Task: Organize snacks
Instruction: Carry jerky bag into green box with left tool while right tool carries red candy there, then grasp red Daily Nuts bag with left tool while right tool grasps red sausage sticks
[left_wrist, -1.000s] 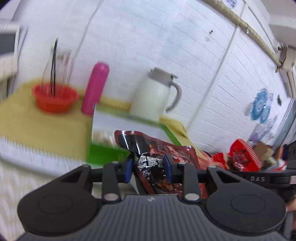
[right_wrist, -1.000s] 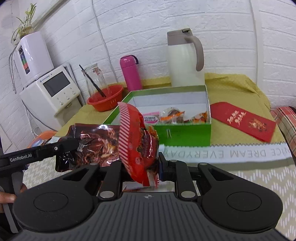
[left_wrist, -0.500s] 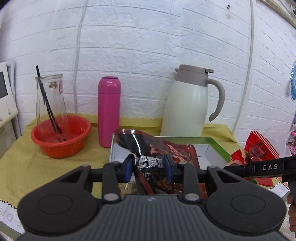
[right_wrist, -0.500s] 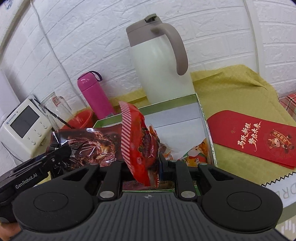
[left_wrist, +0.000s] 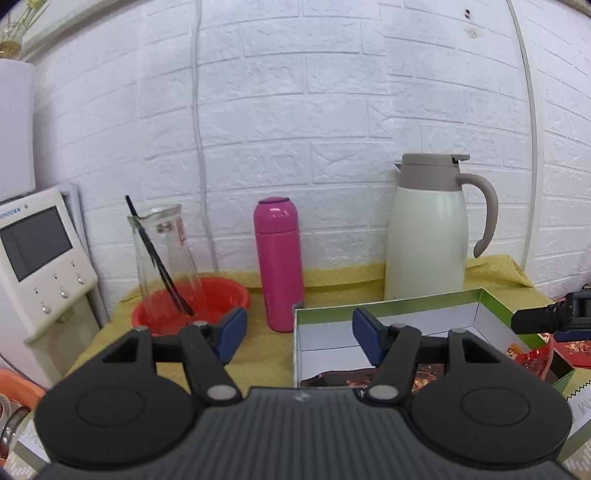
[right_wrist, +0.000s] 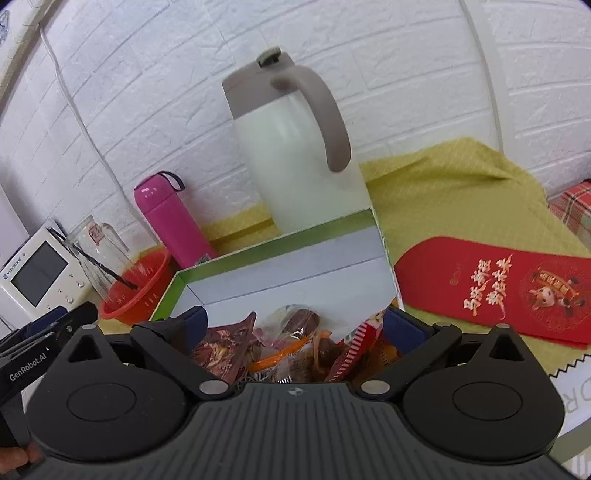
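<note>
Both tools opening over the green box (right_wrist: 384, 236) on the table (right_wrist: 461, 192). Left tool (left_wrist: 299, 334): blue pads apart, nothing gripped; dark brown snack pack (left_wrist: 332, 380) lies in the box's near end below it. Right tool (right_wrist: 295, 326): jaws spread wide, nothing pressed between the pads; red striped snack pack (right_wrist: 351, 350) sits in the box on the other snacks (right_wrist: 291, 332). White jug (right_wrist: 295, 158) just behind the box, pink bottle (left_wrist: 279, 266) beside it, red envelope (right_wrist: 491, 288) on the yellow cloth to the box's right.
</note>
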